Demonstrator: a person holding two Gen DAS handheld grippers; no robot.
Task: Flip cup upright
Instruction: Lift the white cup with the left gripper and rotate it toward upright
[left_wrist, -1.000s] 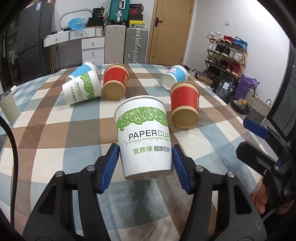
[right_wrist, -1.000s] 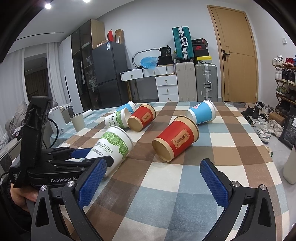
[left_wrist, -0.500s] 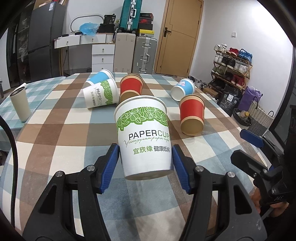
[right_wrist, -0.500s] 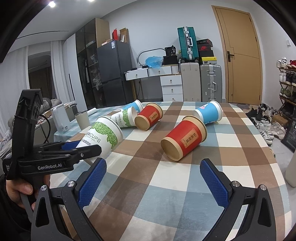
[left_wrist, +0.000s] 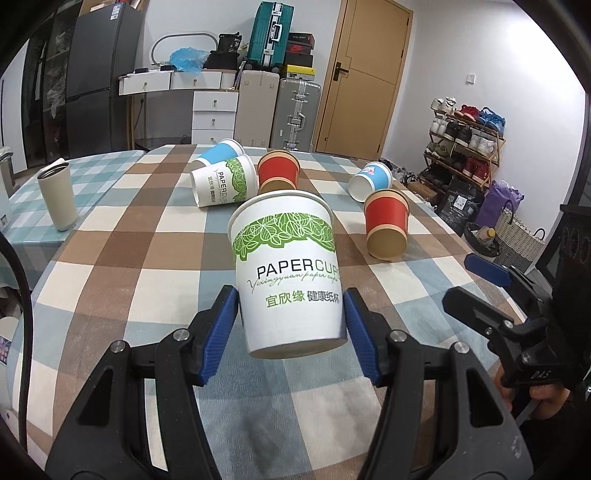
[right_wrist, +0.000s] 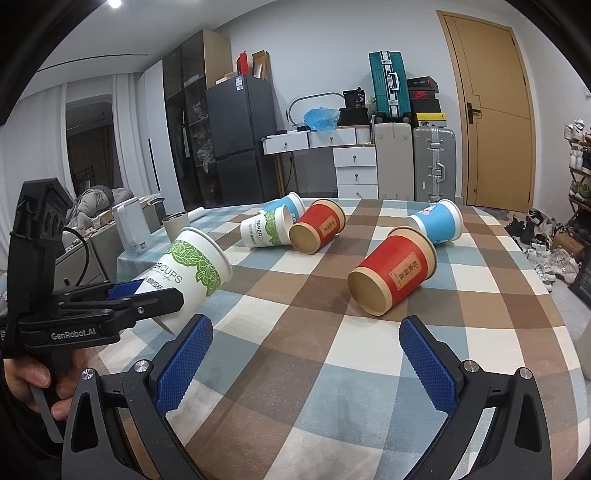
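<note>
My left gripper is shut on a white paper cup with green leaves and holds it by its lower part, lifted off the checked tablecloth and tilted, mouth away from me. The right wrist view shows the same cup in the left gripper, mouth pointing up and right. My right gripper is open and empty above the near table edge; it also shows in the left wrist view.
Several cups lie on their sides on the table: a red one, a blue one, another red one, a white-green one. A beige tumbler stands at the left edge.
My left gripper has raised the white-green cup higher and tipped its mouth further up. The right gripper has stayed open and moved little.
</note>
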